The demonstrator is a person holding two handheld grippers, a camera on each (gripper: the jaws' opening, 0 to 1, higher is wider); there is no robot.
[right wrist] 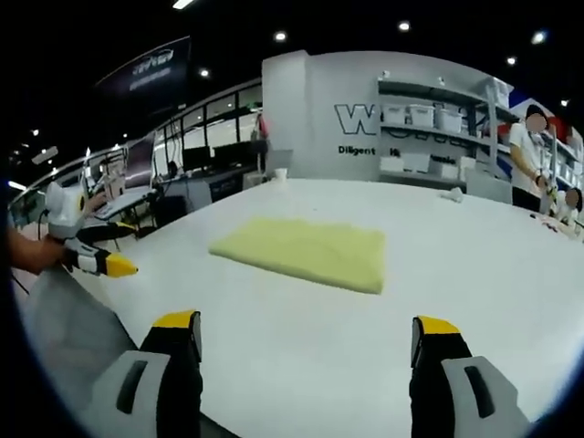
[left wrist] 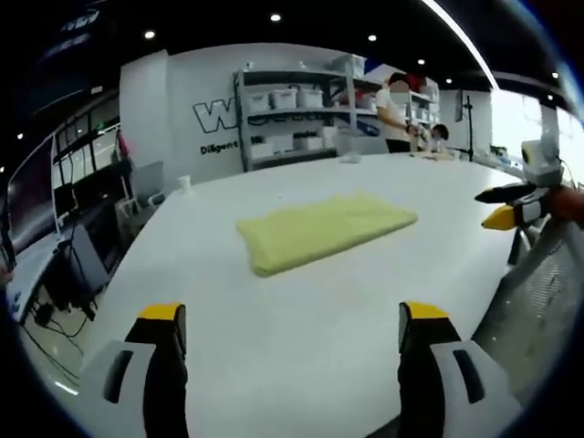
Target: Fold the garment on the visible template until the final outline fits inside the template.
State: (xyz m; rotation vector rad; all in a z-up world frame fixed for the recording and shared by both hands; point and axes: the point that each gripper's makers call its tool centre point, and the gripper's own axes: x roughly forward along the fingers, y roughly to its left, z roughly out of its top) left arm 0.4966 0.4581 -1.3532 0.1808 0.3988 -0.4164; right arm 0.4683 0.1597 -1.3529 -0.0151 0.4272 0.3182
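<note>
Showroom behind the white table

Storage bins sat on grey shelving; a person stood nearby, beside a lettered wall.

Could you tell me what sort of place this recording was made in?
Probably an indoor lab or workshop: a large white table carries the folded yellow garment, metal shelving with storage bins lines a lettered white wall, and people work at the far end.

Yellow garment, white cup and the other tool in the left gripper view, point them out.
Garment (left wrist: pixel 324 230), left gripper view, middle of the folded cloth.
Cup (left wrist: pixel 183 183), left gripper view, its side wall.
Right tool (left wrist: pixel 504 206), left gripper view, between its tips.
</note>
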